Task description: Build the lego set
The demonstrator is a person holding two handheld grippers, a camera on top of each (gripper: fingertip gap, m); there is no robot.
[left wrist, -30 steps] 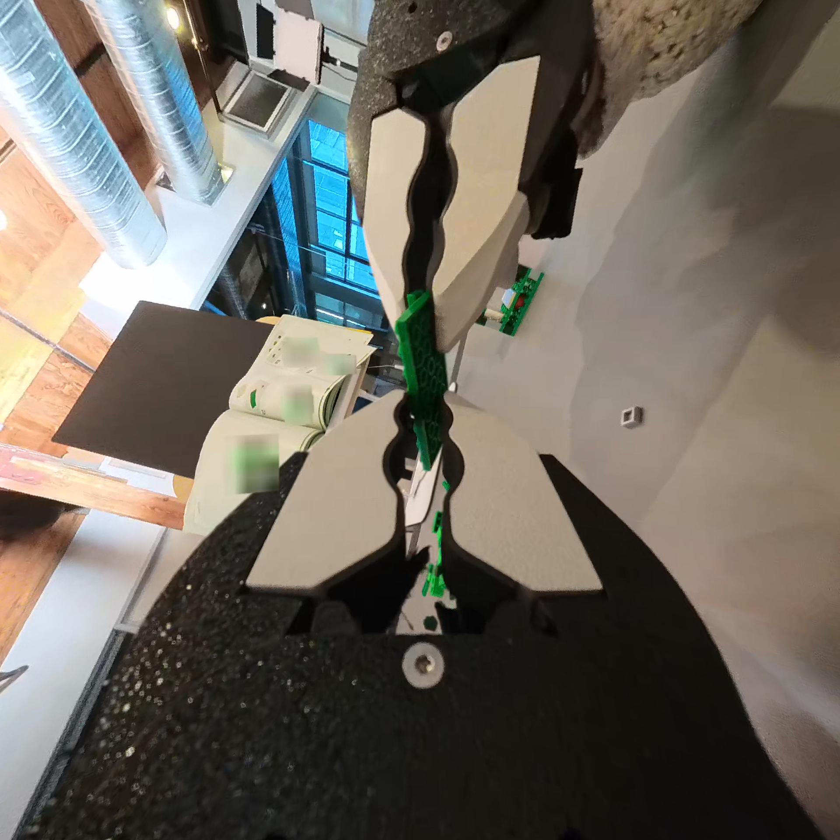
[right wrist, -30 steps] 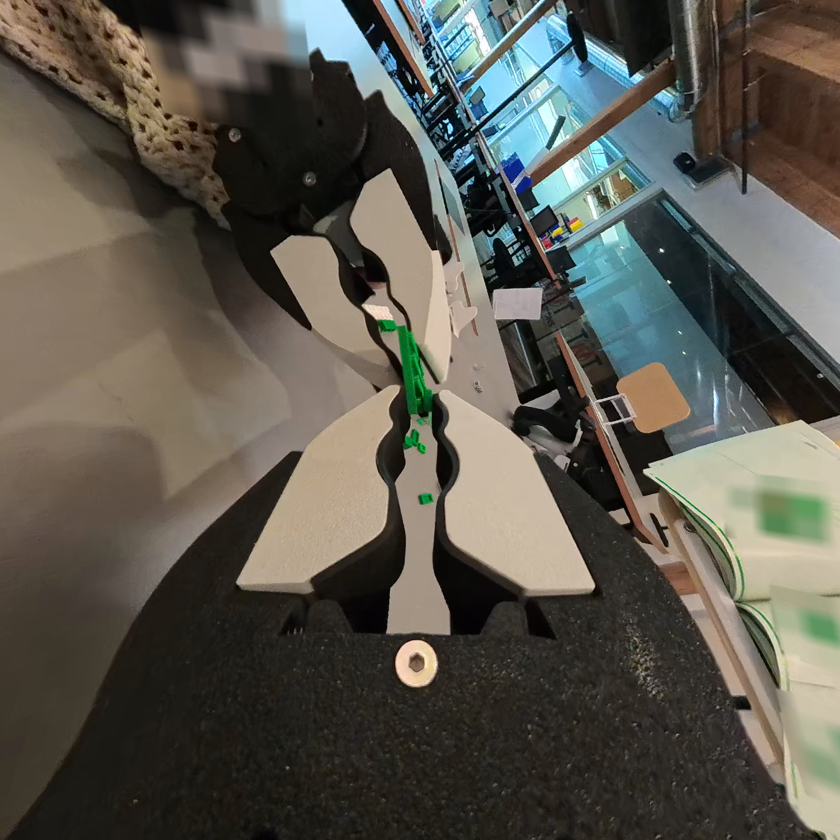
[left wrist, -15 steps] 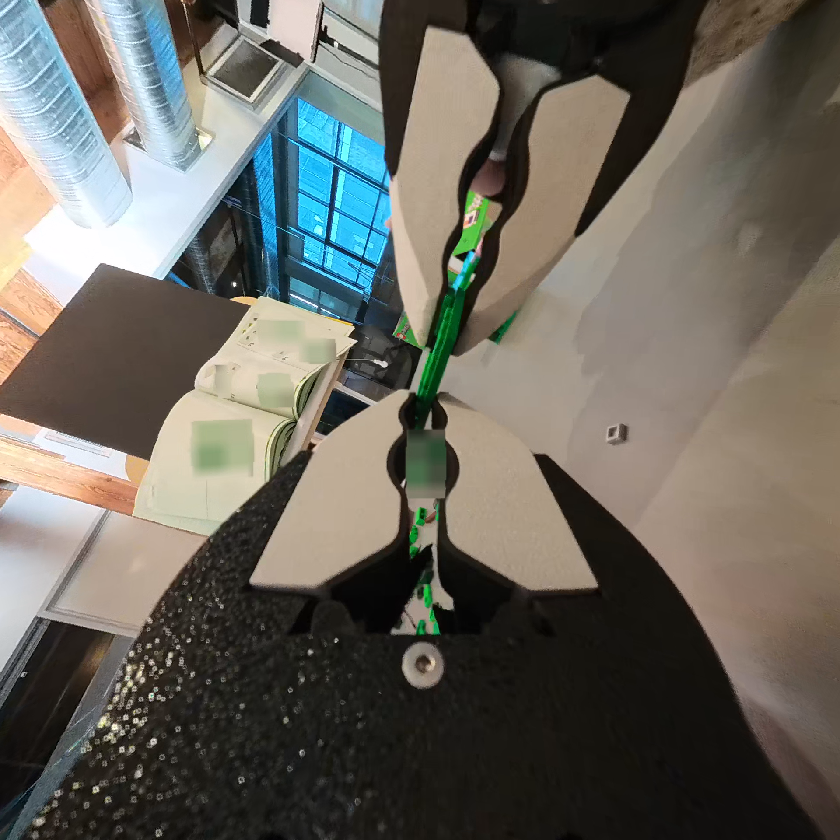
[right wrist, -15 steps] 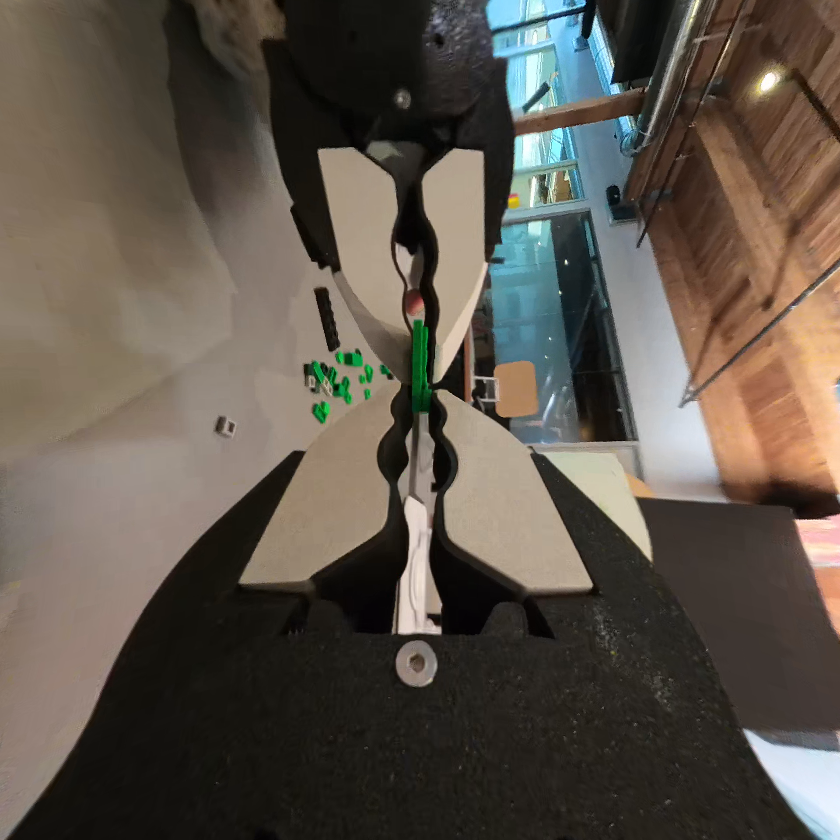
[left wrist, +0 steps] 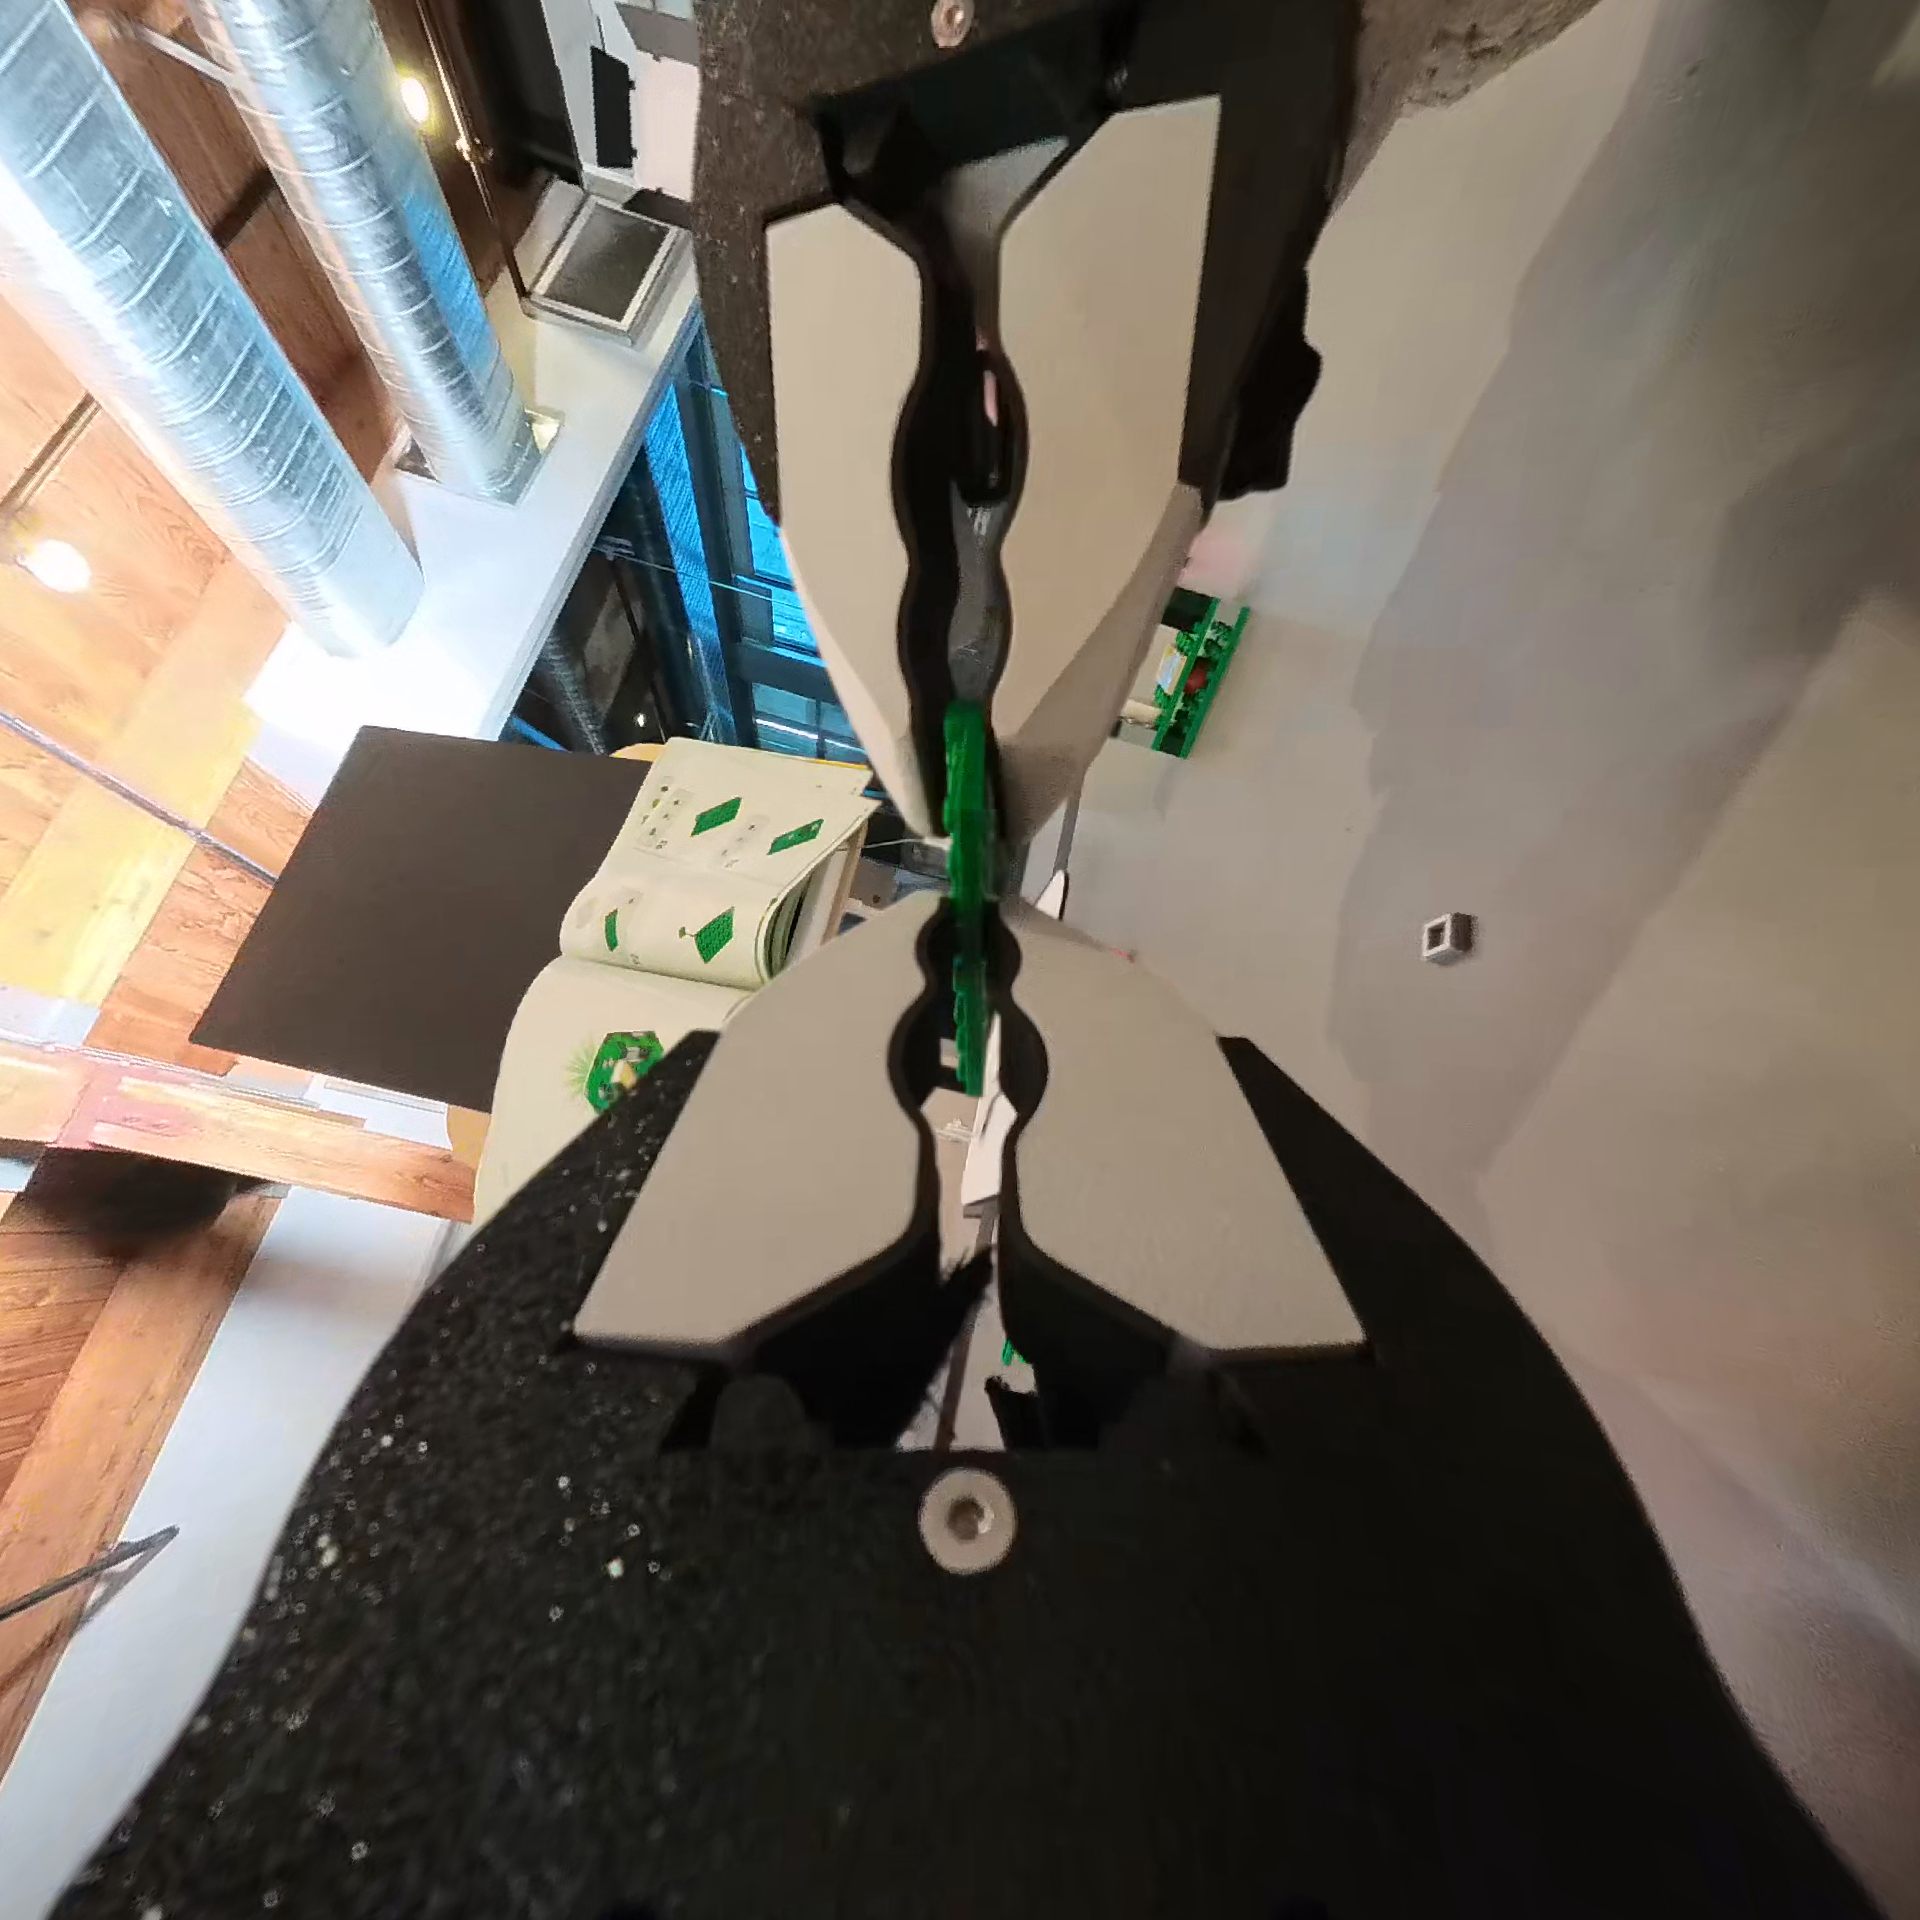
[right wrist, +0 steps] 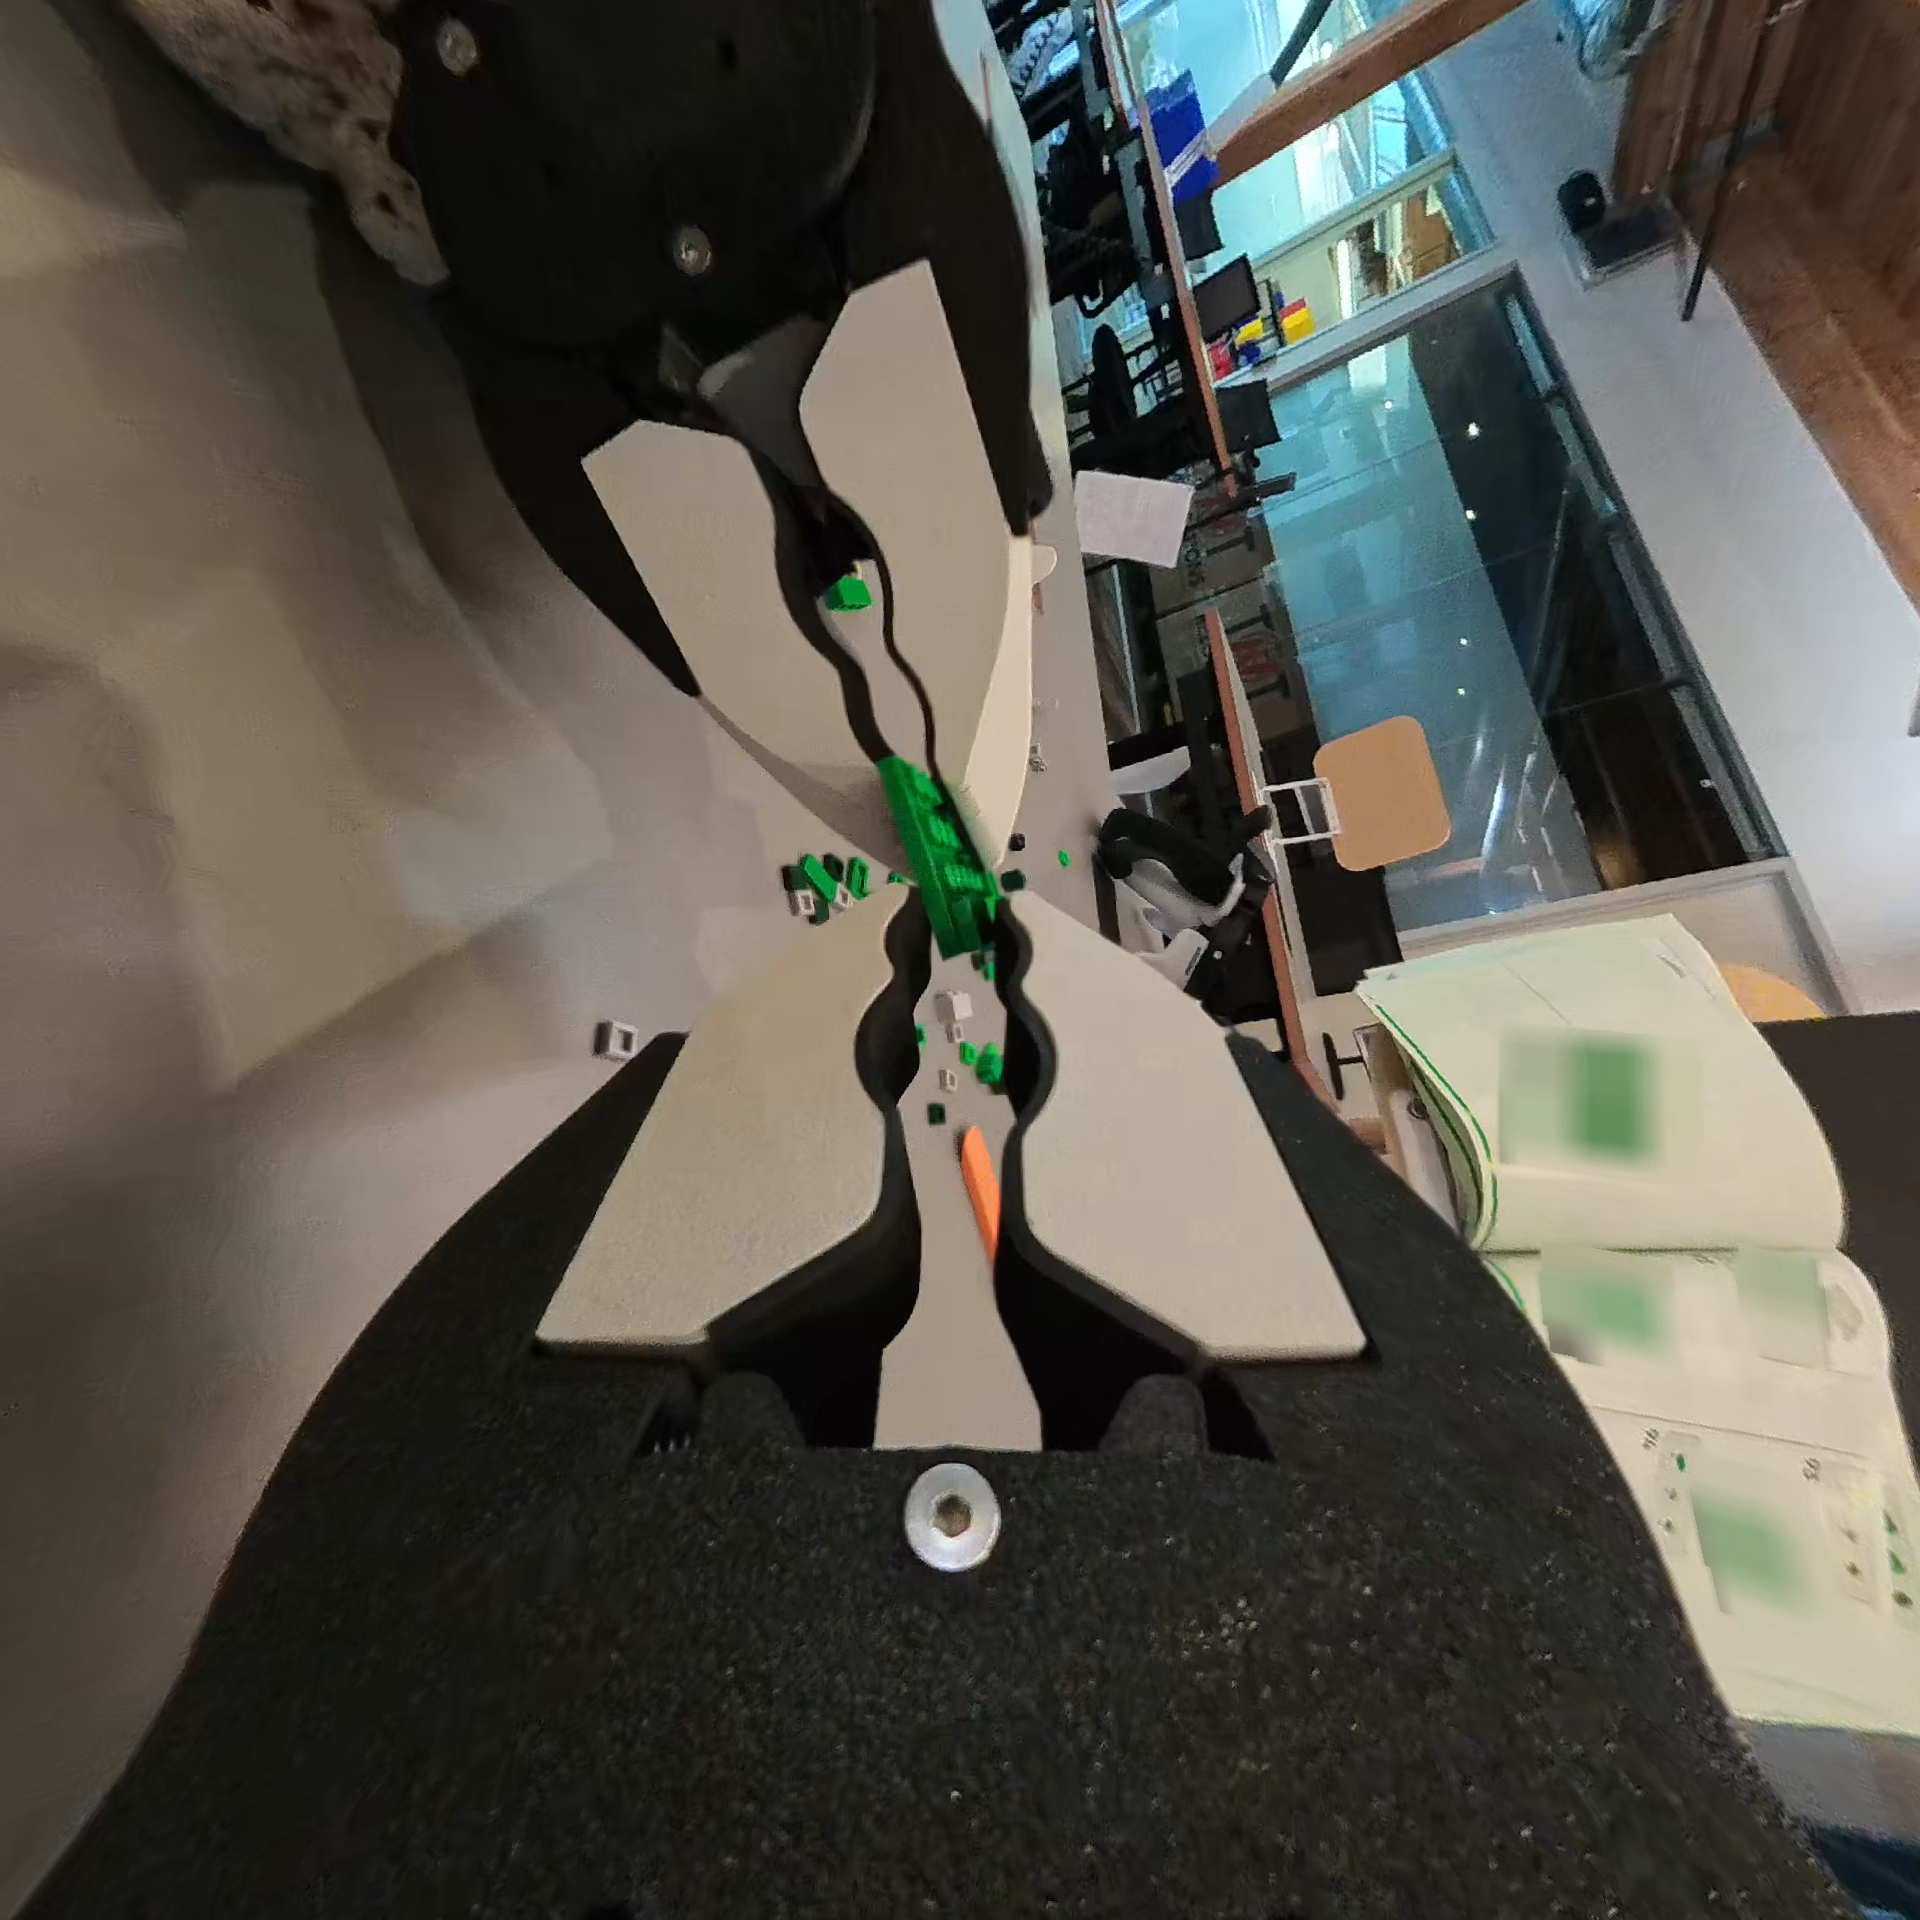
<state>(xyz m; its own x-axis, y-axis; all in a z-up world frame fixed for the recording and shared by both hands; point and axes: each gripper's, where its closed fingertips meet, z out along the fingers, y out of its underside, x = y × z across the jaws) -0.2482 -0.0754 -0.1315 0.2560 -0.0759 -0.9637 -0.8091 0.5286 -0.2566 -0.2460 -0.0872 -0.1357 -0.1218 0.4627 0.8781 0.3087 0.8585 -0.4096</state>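
A green lego plate (left wrist: 966, 831) is held in the air between both grippers, which meet tip to tip. My left gripper (left wrist: 964, 920) is shut on its near end, and my right gripper (left wrist: 966, 816) is shut on its far end. In the right wrist view the same plate (right wrist: 935, 862) shows its studded face, clamped by my right gripper (right wrist: 951, 925) below and my left gripper (right wrist: 920, 784) above. The parts of the plate inside the jaws are hidden.
An open instruction booklet (left wrist: 717, 883) lies by a black mat (left wrist: 416, 894) and also shows in the right wrist view (right wrist: 1621, 1143). A partial green build (left wrist: 1195, 675), a small grey piece (left wrist: 1446, 938), loose green pieces (right wrist: 826, 883) and an orange piece (right wrist: 980, 1190) lie on the white table (left wrist: 1558, 727). The tips of both grippers are at nearly the same place.
Both grippers have kept their hold on the plate and turned together in the air. The right wrist view has swung, so the plate's studded face now shows instead of its edge.
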